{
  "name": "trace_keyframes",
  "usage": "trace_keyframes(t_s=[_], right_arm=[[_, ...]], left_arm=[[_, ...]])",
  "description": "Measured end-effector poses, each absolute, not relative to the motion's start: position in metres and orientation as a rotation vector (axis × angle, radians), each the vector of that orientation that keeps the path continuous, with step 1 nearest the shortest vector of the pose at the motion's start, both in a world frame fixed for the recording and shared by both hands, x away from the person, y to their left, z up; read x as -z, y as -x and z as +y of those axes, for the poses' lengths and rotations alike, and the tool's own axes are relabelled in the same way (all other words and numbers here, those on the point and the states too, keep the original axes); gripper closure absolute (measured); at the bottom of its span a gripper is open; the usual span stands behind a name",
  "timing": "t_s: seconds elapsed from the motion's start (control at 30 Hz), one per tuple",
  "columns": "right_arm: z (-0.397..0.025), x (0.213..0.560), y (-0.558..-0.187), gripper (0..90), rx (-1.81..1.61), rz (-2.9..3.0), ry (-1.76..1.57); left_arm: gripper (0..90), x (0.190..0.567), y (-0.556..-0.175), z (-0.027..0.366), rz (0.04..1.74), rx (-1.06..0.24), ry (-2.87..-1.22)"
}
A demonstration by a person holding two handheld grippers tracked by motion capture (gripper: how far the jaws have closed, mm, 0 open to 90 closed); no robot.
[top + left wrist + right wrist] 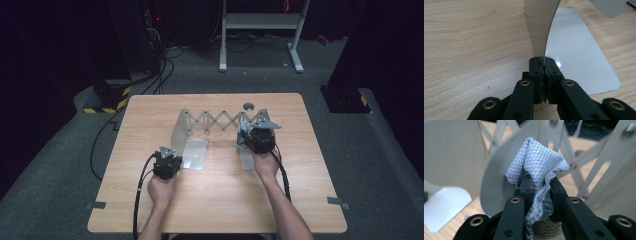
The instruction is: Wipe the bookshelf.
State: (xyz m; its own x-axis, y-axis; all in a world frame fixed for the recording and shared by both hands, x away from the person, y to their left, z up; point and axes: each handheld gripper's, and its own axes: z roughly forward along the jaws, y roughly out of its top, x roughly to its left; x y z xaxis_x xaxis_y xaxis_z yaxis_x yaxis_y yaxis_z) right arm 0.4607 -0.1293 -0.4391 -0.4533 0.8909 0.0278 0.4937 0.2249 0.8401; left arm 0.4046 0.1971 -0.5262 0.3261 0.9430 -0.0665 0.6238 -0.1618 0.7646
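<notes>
On the table (220,200), both claws clamped: bookend (541,30), cloth (536,167).

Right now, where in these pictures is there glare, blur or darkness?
Left gripper view: glare on the flat grey metal bookend base, own jaws sharp. Right gripper view: the grey diamond-textured cloth is sharp, the metal scissor lattice behind it blurred. High view: the light wooden table is lit, the surroundings dark.

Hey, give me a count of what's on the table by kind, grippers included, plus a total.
Grippers: 2, the left gripper and the right gripper
Expanding metal bookend rack: 1
Grey cleaning cloth: 1
Small round dark disc: 1
Total: 5
</notes>
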Motion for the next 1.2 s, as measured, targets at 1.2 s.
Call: trace_keyframes(t_s=[1.2], right_arm=[[-0.121, 0.49, -0.489, 78.1, -0.978, 2.109, -1.366]], left_arm=[[85.4, 0.526, -0.401, 0.196, 1.375, -0.564, -1.881]])
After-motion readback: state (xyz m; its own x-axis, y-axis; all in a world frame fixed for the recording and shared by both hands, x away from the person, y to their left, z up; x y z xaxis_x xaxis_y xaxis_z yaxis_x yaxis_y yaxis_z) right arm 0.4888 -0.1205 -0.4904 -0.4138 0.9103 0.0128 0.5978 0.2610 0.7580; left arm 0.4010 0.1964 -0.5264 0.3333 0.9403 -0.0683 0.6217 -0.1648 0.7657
